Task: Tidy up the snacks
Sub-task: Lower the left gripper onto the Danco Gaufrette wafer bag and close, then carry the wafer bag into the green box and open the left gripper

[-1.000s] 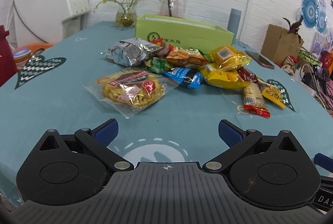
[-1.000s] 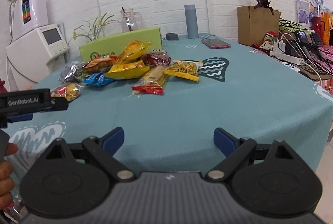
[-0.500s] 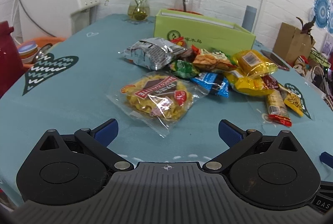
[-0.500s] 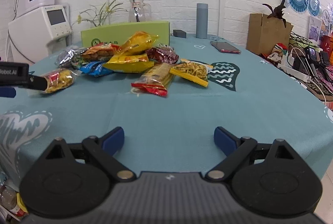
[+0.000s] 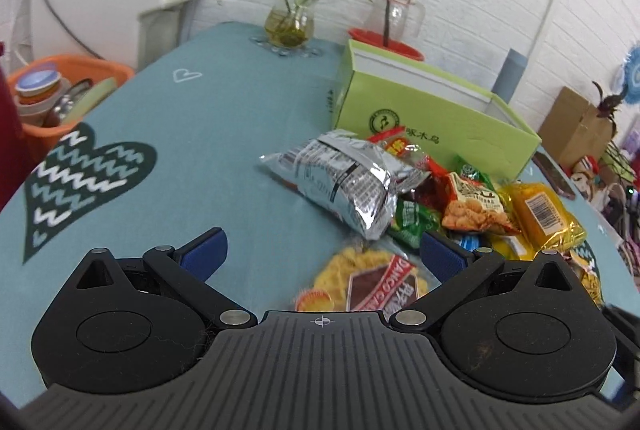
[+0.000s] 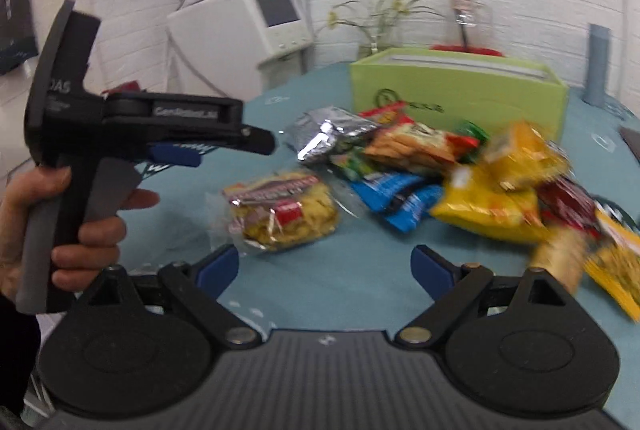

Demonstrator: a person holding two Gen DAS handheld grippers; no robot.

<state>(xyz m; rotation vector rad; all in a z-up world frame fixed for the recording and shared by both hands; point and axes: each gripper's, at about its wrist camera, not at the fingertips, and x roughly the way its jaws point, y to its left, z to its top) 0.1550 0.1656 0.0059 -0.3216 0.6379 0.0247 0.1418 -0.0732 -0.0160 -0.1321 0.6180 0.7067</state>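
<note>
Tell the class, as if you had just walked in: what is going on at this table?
A person holds a gripper in each hand over a teal table with a pile of snack packets in front of a green box. The left gripper, open and empty, is above the clear bag of yellow crisps, near the silver packet. The right gripper is open too. Nothing is gripped yet.

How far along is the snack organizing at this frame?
Nothing looks done: the snack pile lies loose on the table in front of the green box. In hand: nothing; the left gripper is open above the clear cracker pack, the right gripper open and empty. Every snack remains to sort.
</note>
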